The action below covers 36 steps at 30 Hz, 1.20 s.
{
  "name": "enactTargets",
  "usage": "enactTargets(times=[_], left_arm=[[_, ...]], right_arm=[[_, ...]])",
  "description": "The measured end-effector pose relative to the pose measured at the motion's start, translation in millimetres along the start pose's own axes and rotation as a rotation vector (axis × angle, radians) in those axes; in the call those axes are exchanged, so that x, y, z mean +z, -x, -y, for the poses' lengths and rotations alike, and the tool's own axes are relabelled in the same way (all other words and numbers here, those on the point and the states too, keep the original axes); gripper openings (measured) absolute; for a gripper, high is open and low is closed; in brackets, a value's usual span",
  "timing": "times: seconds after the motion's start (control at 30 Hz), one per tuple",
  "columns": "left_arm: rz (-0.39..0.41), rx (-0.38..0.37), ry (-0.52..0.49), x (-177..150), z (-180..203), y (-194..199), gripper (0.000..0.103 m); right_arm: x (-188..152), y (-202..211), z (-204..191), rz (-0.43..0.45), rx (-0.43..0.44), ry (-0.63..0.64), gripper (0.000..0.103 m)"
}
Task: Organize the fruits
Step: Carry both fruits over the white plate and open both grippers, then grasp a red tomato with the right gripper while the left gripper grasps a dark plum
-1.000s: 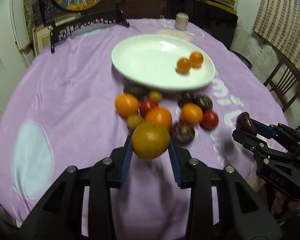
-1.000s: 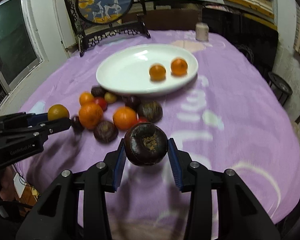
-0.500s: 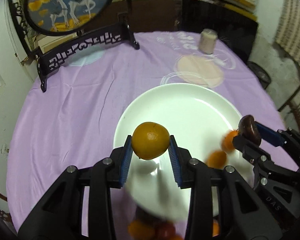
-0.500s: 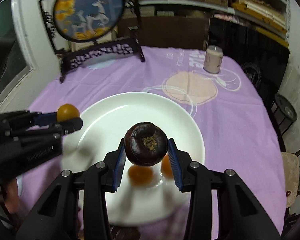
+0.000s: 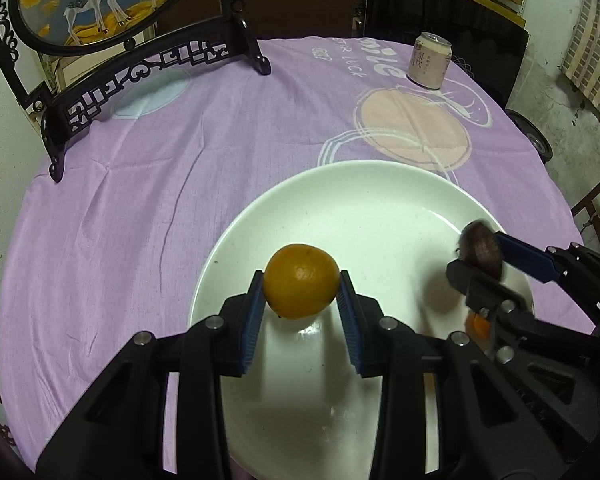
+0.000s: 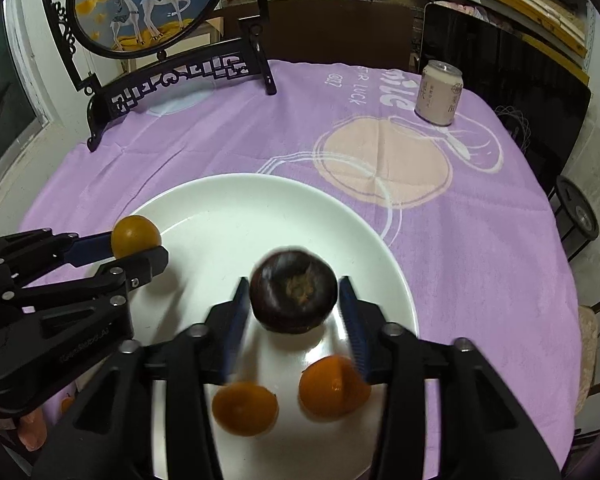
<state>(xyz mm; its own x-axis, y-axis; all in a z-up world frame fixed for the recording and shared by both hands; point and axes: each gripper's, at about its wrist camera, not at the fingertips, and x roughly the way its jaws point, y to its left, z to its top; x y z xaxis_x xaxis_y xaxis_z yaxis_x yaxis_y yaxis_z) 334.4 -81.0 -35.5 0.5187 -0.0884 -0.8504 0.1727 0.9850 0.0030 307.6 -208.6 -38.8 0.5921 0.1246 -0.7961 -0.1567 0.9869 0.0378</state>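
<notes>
We are in the middle of the placing step, holding one fruit in each claw over the white plate [image 5: 228, 248]. The left gripper [image 5: 302, 300] is pinching an orange [image 5: 301, 280] between its blue pads, hanging above the near left part of the plate. The right gripper [image 6: 296, 312] is reaching in beside it with a dark purple fruit [image 6: 294, 296] (a mangosteen, by the look of it) between its jaws, which seem to be parting, a sliver of gap showing on each side; the blur keeps us from being sure. Two small oranges [image 6: 246, 408] are lying on the plate just under the right claw. Next, we judge, we are needing to lower both claws and spread them gently, so the round fruits are not rolling off the shallow rim or knocking the two below.
</notes>
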Motion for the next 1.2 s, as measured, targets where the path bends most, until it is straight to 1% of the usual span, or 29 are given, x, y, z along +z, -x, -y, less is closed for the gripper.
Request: enactTargets(times=[0.03, 0.07, 0.1, 0.13, 0.17, 0.27, 0.4, 0.5, 0.6, 0.67, 0.73, 0.77, 0.83, 0.93, 1.0, 1.2], left_arm=[[0.009, -0.009, 0.002, 0, 0, 4, 0.042], [0.022, -0.006, 0.002, -1, -1, 9, 0.053], [0.043, 0.012, 0.0, -2, -1, 15, 0.062], [0.068, 0.025, -0.002, -3, -3, 23, 0.066], [0.083, 0.02, 0.002, -5, -5, 31, 0.071], [0.119, -0.013, 0.022, -16, -9, 59, 0.072], [0.193, -0.028, 0.019, -45, -11, 102, 0.077], [0.24, -0.046, 0.027, -78, -13, 136, 0.078], [0.265, -0.06, 0.028, -108, -15, 158, 0.081], [0.283, -0.037, 0.027, -134, -18, 169, 0.087], [0.289, 0.0, 0.02, -163, -22, 174, 0.088], [0.29, 0.025, 0.021, -178, -24, 174, 0.088], [0.284, 0.049, 0.032, -201, -30, 172, 0.088], [0.234, 0.033, 0.052, -228, -39, 163, 0.088], [0.207, 0.031, 0.052, -239, -42, 157, 0.088], [0.191, 0.043, 0.066, -254, -51, 155, 0.088]], right_arm=[[0, 3, -1, 0.02, -0.019, 0.006, 0.061], [0, 9, -1, 0.036, -0.035, 0.012, 0.061], [0, 14, -1, 0.043, -0.033, 0.014, 0.061], [0, 17, 0, 0.047, -0.027, 0.012, 0.061], [-2, 23, 2, 0.054, -0.022, 0.007, 0.061], [-13, 47, 0, 0.077, -0.02, 0.007, 0.061], [-44, 87, -10, 0.109, -0.002, 0.02, 0.061], [-72, 119, -24, 0.142, 0.008, 0.038, 0.061], [-105, 149, -37, 0.175, 0.02, 0.045, 0.061], [-128, 164, -42, 0.188, 0.028, 0.04, 0.062], [-154, 177, -47, 0.193, 0.03, 0.031, 0.068], [-167, 181, -48, 0.197, 0.028, 0.022, 0.068], [-188, 184, -48, 0.189, 0.031, -0.003, 0.068], [-205, 176, -50, 0.151, 0.053, -0.028, 0.068], [-212, 165, -52, 0.119, 0.061, -0.038, 0.068], [-214, 128, -51, 0.05, 0.094, -0.066, 0.068]])
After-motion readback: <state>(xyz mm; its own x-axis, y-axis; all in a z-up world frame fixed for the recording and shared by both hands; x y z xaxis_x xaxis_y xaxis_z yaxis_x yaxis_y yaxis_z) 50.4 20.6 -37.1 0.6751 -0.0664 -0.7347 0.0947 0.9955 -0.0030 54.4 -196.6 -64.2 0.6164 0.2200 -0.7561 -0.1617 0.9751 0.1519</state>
